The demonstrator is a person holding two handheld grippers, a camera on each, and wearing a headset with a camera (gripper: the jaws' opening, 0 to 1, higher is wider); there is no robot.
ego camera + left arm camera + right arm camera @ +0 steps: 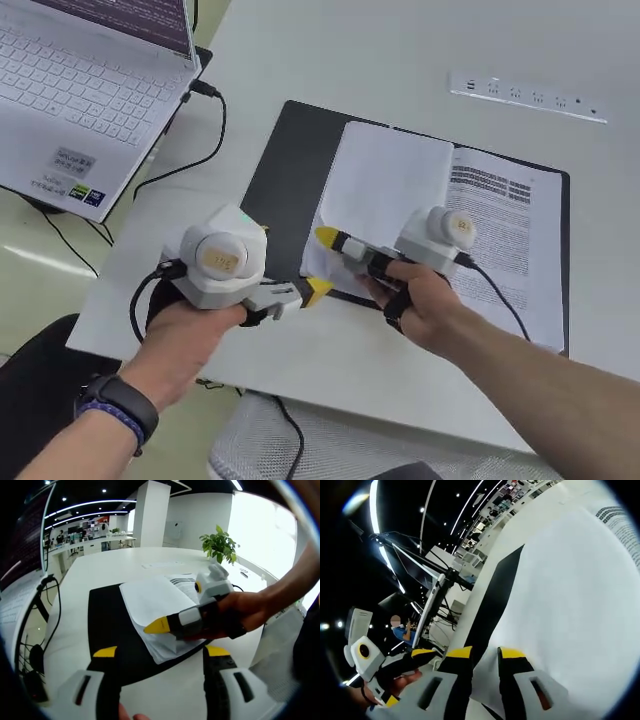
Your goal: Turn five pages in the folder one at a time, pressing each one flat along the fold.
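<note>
A black folder (285, 175) lies open on the white table, with a printed page (510, 225) on its right side. A blank white page (385, 190) stands partly turned over toward the left. My right gripper (327, 238) is at that page's lower left edge, jaws close together, and looks shut on the page (560, 605). My left gripper (300, 296) hovers just off the folder's near edge, open and holding nothing. In the left gripper view its jaws (161, 651) stand wide apart, facing the folder (107, 615) and the right gripper (159, 626).
An open laptop (90, 80) sits at the back left, with a black cable (205, 145) running past the folder's left side. A white power strip (525, 97) lies at the back right. A potted plant (220, 545) stands farther off. The table's near edge (300, 390) is close.
</note>
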